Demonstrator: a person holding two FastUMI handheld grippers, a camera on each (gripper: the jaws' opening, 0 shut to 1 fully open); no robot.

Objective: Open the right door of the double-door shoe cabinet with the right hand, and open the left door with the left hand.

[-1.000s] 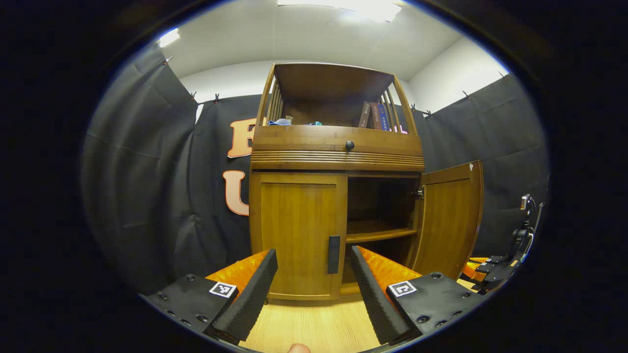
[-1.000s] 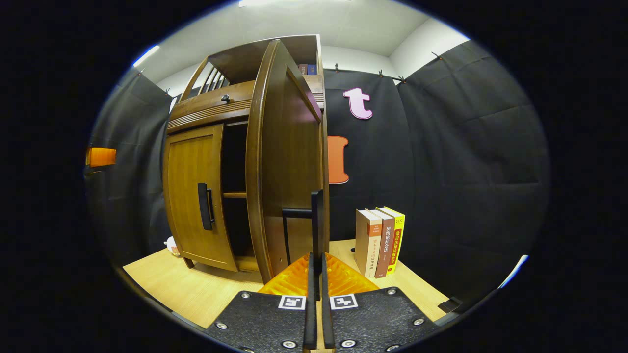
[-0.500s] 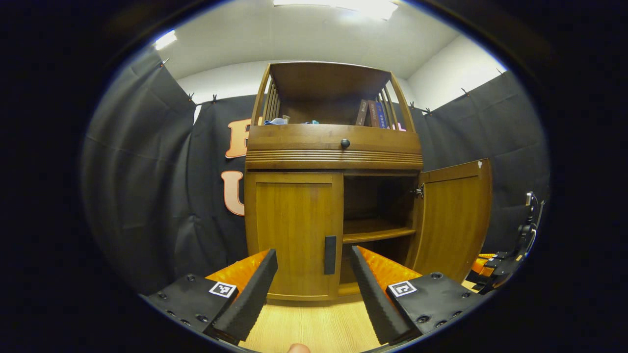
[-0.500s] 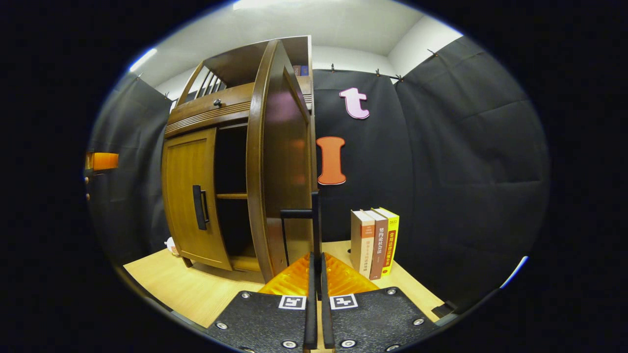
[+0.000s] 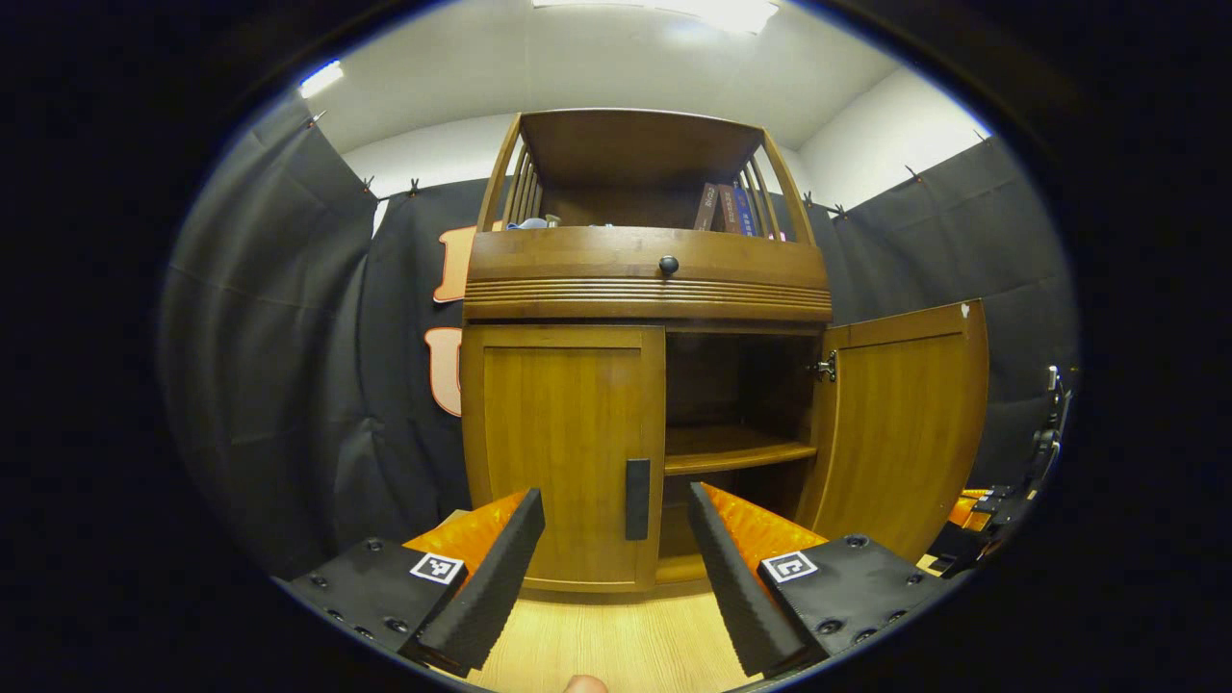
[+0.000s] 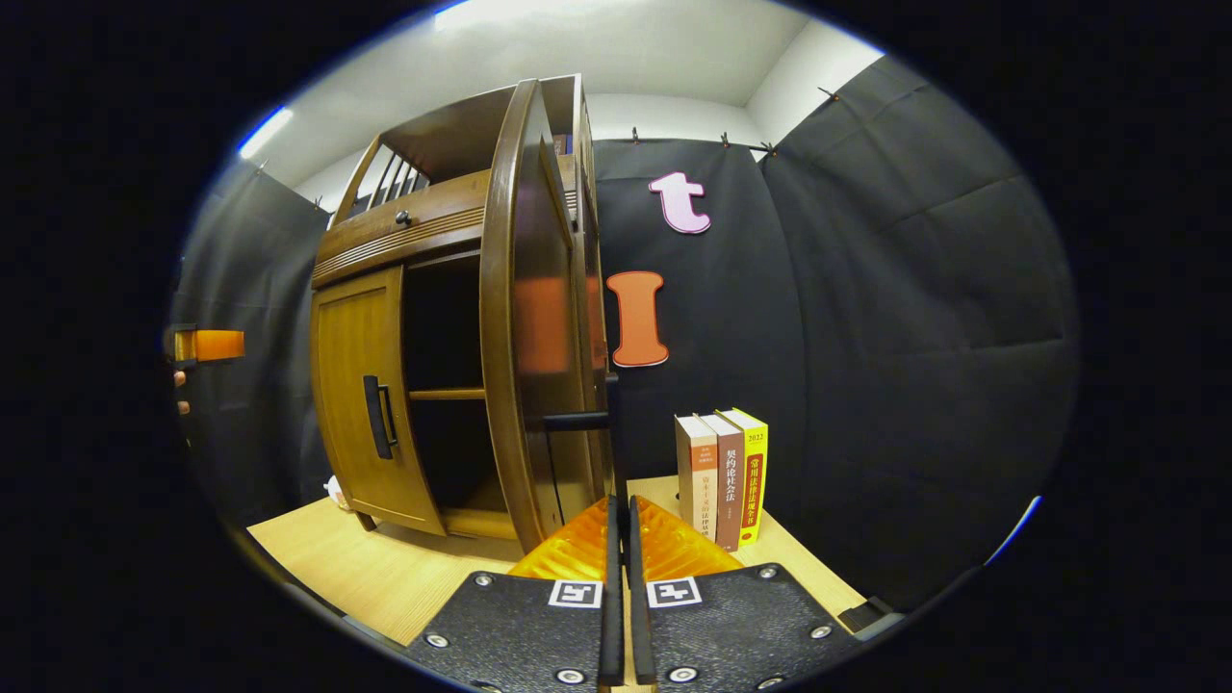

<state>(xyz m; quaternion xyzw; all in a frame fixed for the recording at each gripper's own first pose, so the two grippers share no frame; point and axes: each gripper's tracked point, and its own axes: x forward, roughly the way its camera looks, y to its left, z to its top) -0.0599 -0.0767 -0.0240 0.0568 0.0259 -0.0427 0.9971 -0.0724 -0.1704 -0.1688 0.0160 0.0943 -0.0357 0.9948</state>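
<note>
Shoe cabinet (image 5: 647,289): a wooden piece standing on a pale wood floor (image 5: 616,640), with 2 lower doors, a drawer front with a dark round knob (image 5: 668,264) above them, and an open top shelf holding books (image 5: 724,208).
Right door (image 5: 900,423): swung wide open, hinged at the cabinet's right side; in the right gripper view it shows edge-on (image 6: 525,308).
Right door handle (image 6: 587,421): a dark bar standing off the door, directly ahead of the right gripper.
Right gripper (image 6: 621,539): its 2 fingers are pressed close together with a thin slit between them, and the upright part of the handle sits in that slit, so it grips the handle.
Left door (image 5: 563,452): closed, flush with the cabinet front.
Left door handle (image 5: 637,485): a dark vertical bar on the door's right edge.
Left gripper (image 5: 616,549): jaws spread wide, holding nothing, apart from the cabinet; the left door handle shows in the gap between its fingers.
Inside: 1 shelf board (image 5: 727,449) shows through the open right half.
Beside the cabinet: 3 upright books (image 6: 722,476) stand on the floor to the right, against the black cloth wall (image 6: 914,318).
Other detail: the right gripper appears at the far right edge of the left gripper view (image 5: 991,505), behind the open door.
</note>
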